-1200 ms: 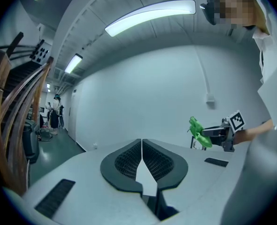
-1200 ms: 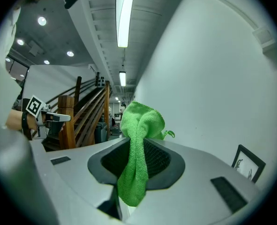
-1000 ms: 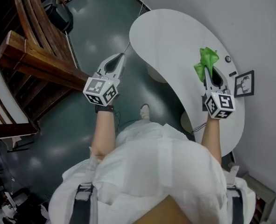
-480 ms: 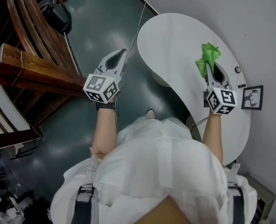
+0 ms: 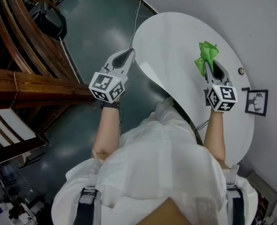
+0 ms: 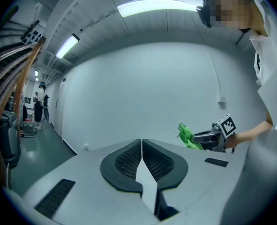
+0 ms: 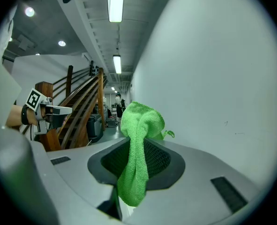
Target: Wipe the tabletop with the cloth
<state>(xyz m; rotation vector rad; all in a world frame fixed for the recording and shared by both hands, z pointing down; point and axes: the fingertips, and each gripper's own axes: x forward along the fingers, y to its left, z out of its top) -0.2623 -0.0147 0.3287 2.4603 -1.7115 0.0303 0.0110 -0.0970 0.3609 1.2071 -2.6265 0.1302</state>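
The right gripper (image 5: 207,68) has its fingers (image 7: 159,161) clenched on a bright green terry cloth (image 5: 206,56). The cloth is pinched in the middle: a bunched wad sticks out past the fingertips, and a folded tail hangs back down between the ribbed pads. From above, that wad sits over the far right part of the white rounded tabletop (image 5: 175,39), though whether it presses on the surface or hangs just clear of it I cannot tell. The left gripper (image 5: 129,53) is held well apart from the right one, with its tips at the near left edge of the tabletop and its body out over the dark green floor (image 5: 101,22). Its fingers (image 6: 129,161) are pressed together, pad against pad, gripping nothing. A small black-framed picture (image 5: 256,102) stands beside the tabletop's right edge, near the right gripper's marker cube (image 5: 221,98).
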